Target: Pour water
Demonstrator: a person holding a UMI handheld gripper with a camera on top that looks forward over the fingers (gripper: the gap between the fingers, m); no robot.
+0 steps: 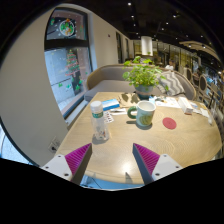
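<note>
A clear plastic water bottle [98, 119] with a pale cap stands upright on the wooden table [120, 140], beyond the left finger. A pale green mug [145, 113] stands to its right, further back, with its handle to the left. My gripper [112, 160] is open and empty, its two magenta pads [77, 156] wide apart above the table's near part. Bottle and mug are both well ahead of the fingers.
A potted green plant [143, 76] stands behind the mug. A red round coaster [169, 123] lies to the mug's right. A blue booklet [110, 104] lies behind the bottle. A window and wall are at the left; chairs and tables are beyond.
</note>
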